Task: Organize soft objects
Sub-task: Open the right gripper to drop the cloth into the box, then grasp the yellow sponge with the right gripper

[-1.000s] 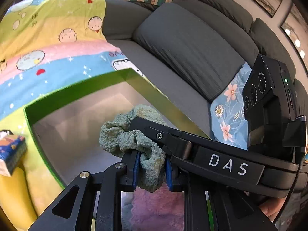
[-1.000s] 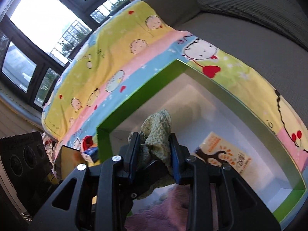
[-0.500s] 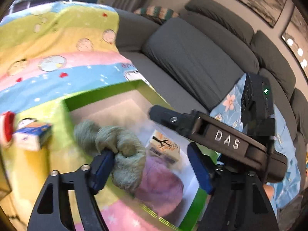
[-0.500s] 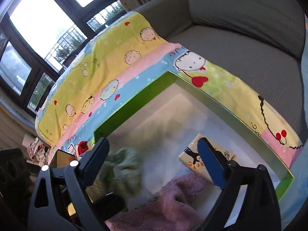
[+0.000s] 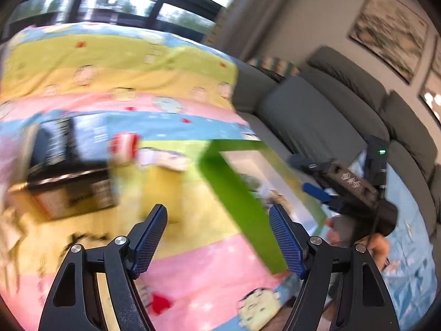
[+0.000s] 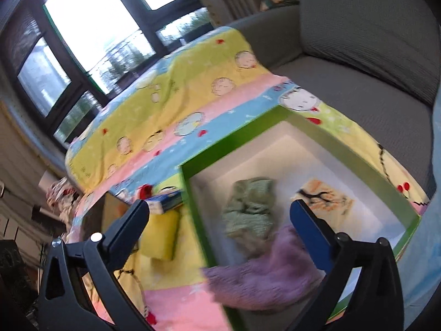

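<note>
The left gripper (image 5: pixel 217 237) has black skeletal fingers with triangular cut-outs, silver screw heads at the joints, and blue pads with a fine dotted texture. The right gripper (image 6: pixel 220 223) is built the same way, with smooth-looking blue pads. Seen from the left wrist, its black body bears white lettering, a black box with a green light and a thin black cable.
</note>
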`<move>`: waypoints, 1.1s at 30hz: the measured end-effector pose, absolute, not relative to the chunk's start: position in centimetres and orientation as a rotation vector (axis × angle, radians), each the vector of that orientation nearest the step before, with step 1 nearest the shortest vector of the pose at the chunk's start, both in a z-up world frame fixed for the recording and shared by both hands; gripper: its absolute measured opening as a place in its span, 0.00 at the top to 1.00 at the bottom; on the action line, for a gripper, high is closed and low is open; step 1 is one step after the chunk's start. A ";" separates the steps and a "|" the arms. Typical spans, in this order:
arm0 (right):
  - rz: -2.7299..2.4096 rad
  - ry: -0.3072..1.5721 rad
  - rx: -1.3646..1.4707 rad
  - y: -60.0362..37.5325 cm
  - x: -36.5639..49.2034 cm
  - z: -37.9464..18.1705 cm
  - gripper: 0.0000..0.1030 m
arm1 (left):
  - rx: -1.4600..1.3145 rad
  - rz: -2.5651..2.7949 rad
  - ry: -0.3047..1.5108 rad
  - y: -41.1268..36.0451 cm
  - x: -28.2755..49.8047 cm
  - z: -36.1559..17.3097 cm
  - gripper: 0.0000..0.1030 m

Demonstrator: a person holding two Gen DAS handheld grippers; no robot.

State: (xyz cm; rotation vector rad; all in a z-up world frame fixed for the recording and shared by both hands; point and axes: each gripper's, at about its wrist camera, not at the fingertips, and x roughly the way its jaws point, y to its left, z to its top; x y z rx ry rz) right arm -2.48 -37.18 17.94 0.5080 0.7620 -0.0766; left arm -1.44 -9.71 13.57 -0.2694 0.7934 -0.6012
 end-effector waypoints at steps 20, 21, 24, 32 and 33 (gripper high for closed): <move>-0.035 1.071 0.331 -22.5 6.0 8.5 0.38 | -0.272 -0.162 0.877 2.8 -3.2 5.3 0.25; -0.043 1.082 0.329 -22.6 6.2 8.0 0.45 | -0.270 -0.151 0.877 3.0 -3.2 5.3 0.25; 0.013 1.091 0.415 -23.5 6.3 7.1 0.59 | -0.269 -0.142 0.876 3.3 -3.4 5.4 0.25; 0.135 1.073 0.410 -22.4 3.2 8.7 0.76 | -0.271 -0.140 0.870 4.1 -4.3 5.7 0.25; 0.179 1.073 0.415 -22.0 2.5 9.2 0.76 | -0.276 -0.142 0.874 4.3 -4.4 5.7 0.25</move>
